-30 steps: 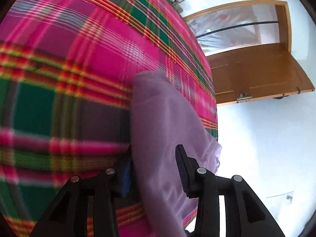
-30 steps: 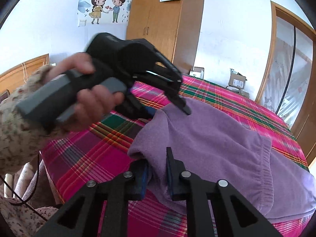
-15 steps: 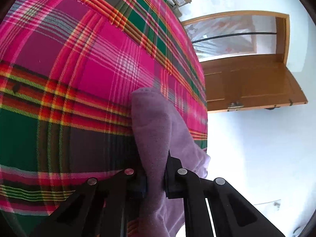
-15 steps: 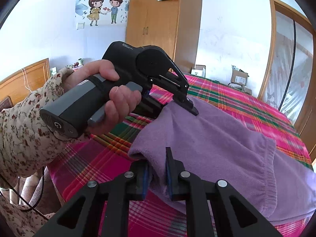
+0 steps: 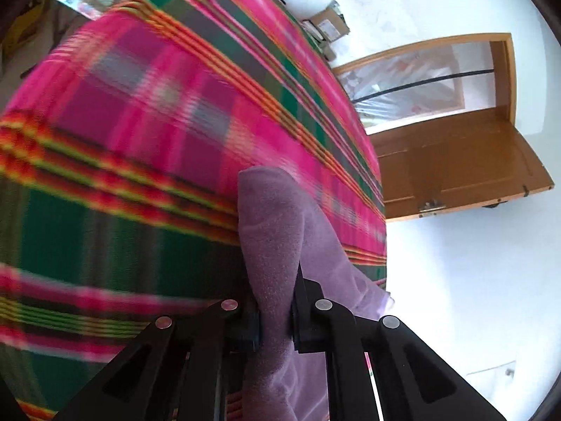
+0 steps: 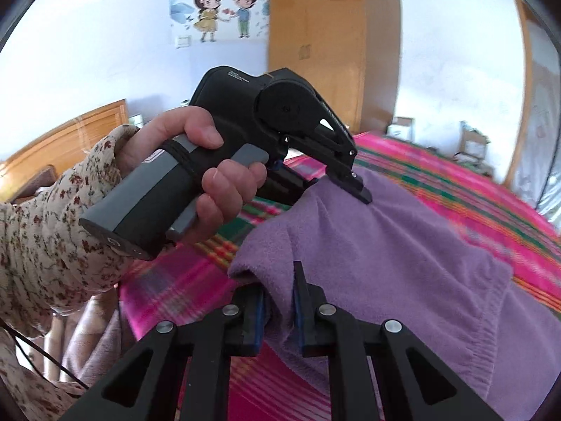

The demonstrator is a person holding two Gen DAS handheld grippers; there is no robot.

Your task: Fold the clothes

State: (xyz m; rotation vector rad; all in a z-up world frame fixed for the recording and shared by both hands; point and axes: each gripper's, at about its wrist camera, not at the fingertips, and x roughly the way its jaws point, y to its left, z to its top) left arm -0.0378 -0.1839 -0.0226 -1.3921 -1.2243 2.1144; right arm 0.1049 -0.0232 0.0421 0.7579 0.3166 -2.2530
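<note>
A purple fleece garment (image 6: 403, 256) lies on a bed covered with a pink and green plaid blanket (image 6: 491, 193). My right gripper (image 6: 278, 301) is shut on the garment's near edge, a fold of cloth pinched between its pads. In the right wrist view a person's hand holds my left gripper (image 6: 345, 186), shut on the garment's far corner. In the left wrist view my left gripper (image 5: 275, 312) pinches a raised ridge of the purple garment (image 5: 273, 224) above the plaid blanket (image 5: 140, 133). Both held corners are lifted slightly off the bed.
A wooden wardrobe (image 6: 333, 45) and cardboard boxes (image 6: 473, 144) stand beyond the bed. A wooden door (image 5: 455, 161) hangs open to the right of the bed. A person's floral sleeve (image 6: 45, 245) fills the left side. The bed edge drops off near my right gripper.
My left gripper has shut on the purple garment's corner and moved across the blanket with it. The right gripper, holding its edge throughout, has shifted along with the lifted cloth.
</note>
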